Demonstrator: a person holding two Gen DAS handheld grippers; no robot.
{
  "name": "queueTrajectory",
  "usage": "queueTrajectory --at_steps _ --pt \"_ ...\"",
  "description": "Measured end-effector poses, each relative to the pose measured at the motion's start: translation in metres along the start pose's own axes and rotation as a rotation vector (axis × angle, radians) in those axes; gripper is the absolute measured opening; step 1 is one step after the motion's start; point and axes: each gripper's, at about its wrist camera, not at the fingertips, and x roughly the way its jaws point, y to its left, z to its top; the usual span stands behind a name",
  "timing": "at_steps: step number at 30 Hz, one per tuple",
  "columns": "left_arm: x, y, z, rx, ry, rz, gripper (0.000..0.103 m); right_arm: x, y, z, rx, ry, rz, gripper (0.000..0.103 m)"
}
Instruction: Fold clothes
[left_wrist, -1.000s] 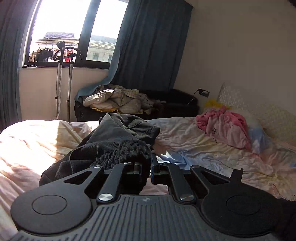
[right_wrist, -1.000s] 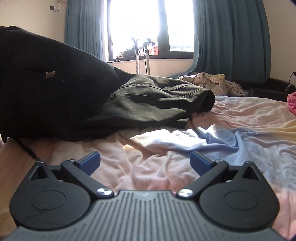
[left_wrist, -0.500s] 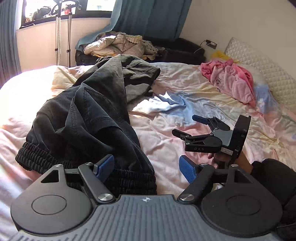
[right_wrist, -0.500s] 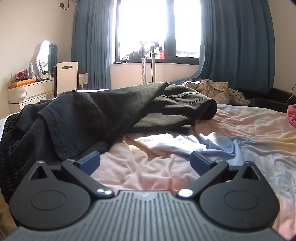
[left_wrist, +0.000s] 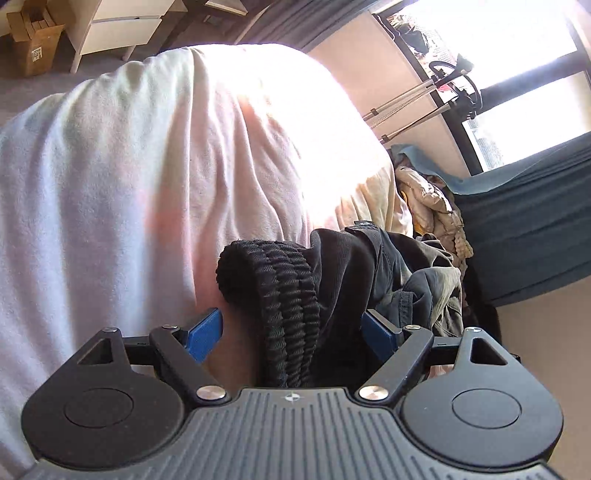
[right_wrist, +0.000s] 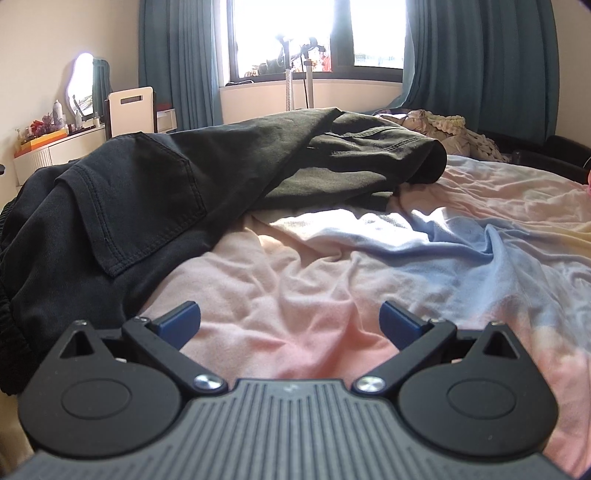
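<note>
Dark grey trousers (right_wrist: 155, 206) with a ribbed black elastic waistband (left_wrist: 284, 295) lie crumpled on the pastel bedsheet (right_wrist: 332, 280). In the left wrist view my left gripper (left_wrist: 293, 328) is open, rolled sideways, with the waistband lying between its blue fingertips (left_wrist: 205, 332). In the right wrist view my right gripper (right_wrist: 290, 323) is open and empty, low over bare sheet, with the trousers to its left and a leg opening (right_wrist: 428, 162) further back.
A pile of pale clothes (right_wrist: 439, 125) lies at the far side by the teal curtains (right_wrist: 480, 62). A dresser with a mirror (right_wrist: 55, 144) and a white chair (right_wrist: 129, 110) stand left. The bed's edge drops to the floor with a cardboard box (left_wrist: 33, 40).
My left gripper let go of the trousers, opened, then rolled sideways and closed in around the waistband. The trousers dropped flat onto the bed. My right gripper stayed open and nearly still.
</note>
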Motion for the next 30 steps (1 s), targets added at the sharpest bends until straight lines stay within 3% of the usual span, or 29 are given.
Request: queueTrajectory --at_steps 5,7,10,12,14,16,18,22,30 --pt "0.026 0.002 0.011 -0.068 -0.039 -0.072 0.078 0.01 -0.001 -0.006 0.003 0.032 0.019 0.103" --pt "0.04 0.0 0.016 -0.068 -0.007 -0.102 0.068 0.013 -0.004 -0.007 0.018 0.038 0.023 0.103" --pt "0.059 -0.007 0.016 0.007 -0.001 -0.012 0.061 0.017 -0.008 -0.009 0.041 0.047 0.03 0.103" --pt "0.07 -0.006 0.021 -0.001 -0.013 -0.007 0.061 0.02 -0.011 -0.01 0.057 0.053 0.034 0.103" --pt "0.08 -0.003 0.028 -0.034 -0.035 -0.008 0.046 0.021 -0.011 -0.011 0.056 0.057 0.035 0.103" --pt "0.08 -0.007 0.038 -0.049 -0.093 0.021 0.019 0.022 -0.009 -0.011 0.043 0.057 0.035 0.103" --pt "0.073 -0.019 0.05 -0.007 -0.172 0.023 0.014 0.023 -0.009 -0.011 0.044 0.059 0.038 0.103" --pt "0.045 -0.054 0.079 0.044 -0.318 -0.002 0.012 0.027 -0.011 -0.011 0.066 0.069 0.043 0.103" --pt "0.004 -0.176 0.165 0.308 -0.515 0.049 0.009 0.027 -0.006 -0.01 0.05 0.084 0.015 0.103"
